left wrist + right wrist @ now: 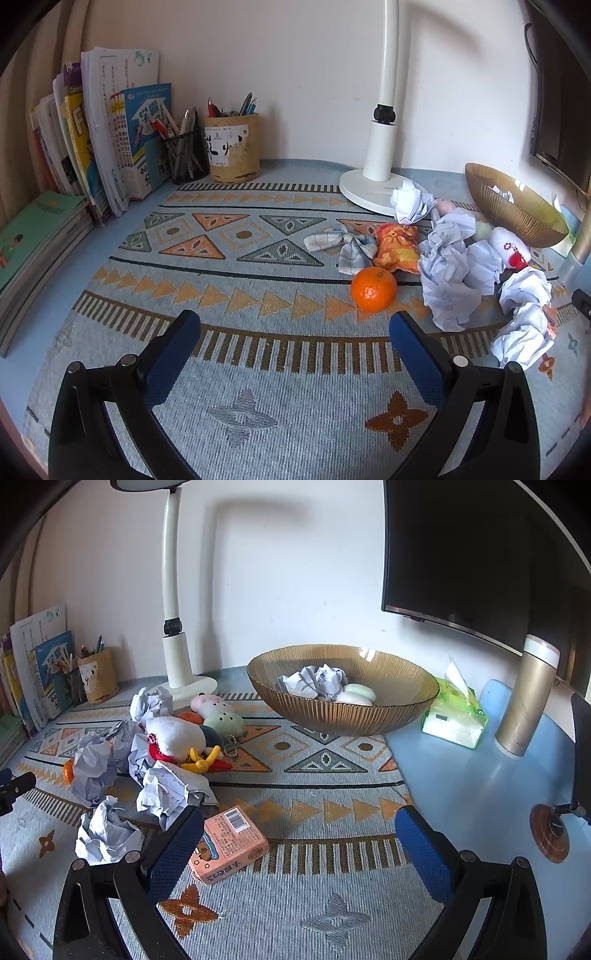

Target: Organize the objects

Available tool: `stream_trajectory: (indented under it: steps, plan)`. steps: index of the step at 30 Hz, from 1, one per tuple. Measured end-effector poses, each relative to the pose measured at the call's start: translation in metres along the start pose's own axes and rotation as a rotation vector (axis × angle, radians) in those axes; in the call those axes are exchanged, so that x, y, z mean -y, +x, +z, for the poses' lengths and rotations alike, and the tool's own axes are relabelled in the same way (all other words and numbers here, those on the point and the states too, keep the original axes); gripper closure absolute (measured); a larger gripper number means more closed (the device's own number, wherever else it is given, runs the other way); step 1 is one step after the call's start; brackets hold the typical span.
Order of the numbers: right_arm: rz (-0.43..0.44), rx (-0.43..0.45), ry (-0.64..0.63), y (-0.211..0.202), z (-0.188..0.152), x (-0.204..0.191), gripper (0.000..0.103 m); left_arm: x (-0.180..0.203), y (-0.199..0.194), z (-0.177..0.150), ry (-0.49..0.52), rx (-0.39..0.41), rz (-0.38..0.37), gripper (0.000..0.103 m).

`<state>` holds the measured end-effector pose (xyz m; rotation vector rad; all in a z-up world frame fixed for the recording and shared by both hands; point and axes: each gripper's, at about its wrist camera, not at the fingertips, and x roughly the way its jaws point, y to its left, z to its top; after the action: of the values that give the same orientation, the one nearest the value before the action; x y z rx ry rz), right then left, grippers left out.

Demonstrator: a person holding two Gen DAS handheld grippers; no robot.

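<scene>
right gripper [299,821], jaws spread and empty, with the pink snack box [228,843] on the patterned mat at its 9 o'clock, touching the left finger, long axis toward 2 o'clock; left gripper [295,326] likewise released, farther off.

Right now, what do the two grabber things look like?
Both look alike. The left gripper and the right gripper each have two black plastic arms with round silver bolts at the joints. The jaws are faced with dark blue, bumpy pads. No cables, markings or sleeves show.
</scene>
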<state>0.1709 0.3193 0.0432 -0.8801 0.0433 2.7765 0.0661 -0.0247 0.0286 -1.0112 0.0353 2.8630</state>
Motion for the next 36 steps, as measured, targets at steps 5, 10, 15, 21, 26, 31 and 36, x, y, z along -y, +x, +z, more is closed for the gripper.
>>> stream_trajectory:
  steps: [5,10,15,21,26,31,36]
  plan:
    - [0.086,-0.009,0.018,-0.003,-0.001,0.007,0.000,-0.006,0.005,0.003,-0.016,-0.087,-0.092,0.001]
    - [0.312,-0.130,0.094,-0.001,0.002,0.008,0.000,-0.008,-0.001,0.004,0.009,-0.186,-0.318,0.001]
    - [0.484,-0.206,0.082,-0.005,0.014,-0.024,0.000,-0.001,0.017,0.020,-0.011,-0.224,-0.394,0.001]
    - [0.606,-0.363,0.052,0.003,-0.007,-0.081,0.002,0.015,0.059,0.035,0.064,-0.301,-0.373,0.002]
    - [0.496,-0.395,0.053,0.020,-0.006,-0.099,0.015,0.020,0.070,0.040,0.085,-0.315,-0.368,0.008]
    - [0.531,-0.425,0.120,0.041,-0.001,-0.099,0.016,0.026,0.050,0.043,0.085,-0.275,-0.515,0.008]
    - [0.518,-0.389,0.106,0.037,0.000,-0.097,0.055,0.062,0.045,0.049,0.146,-0.265,-0.553,0.008]
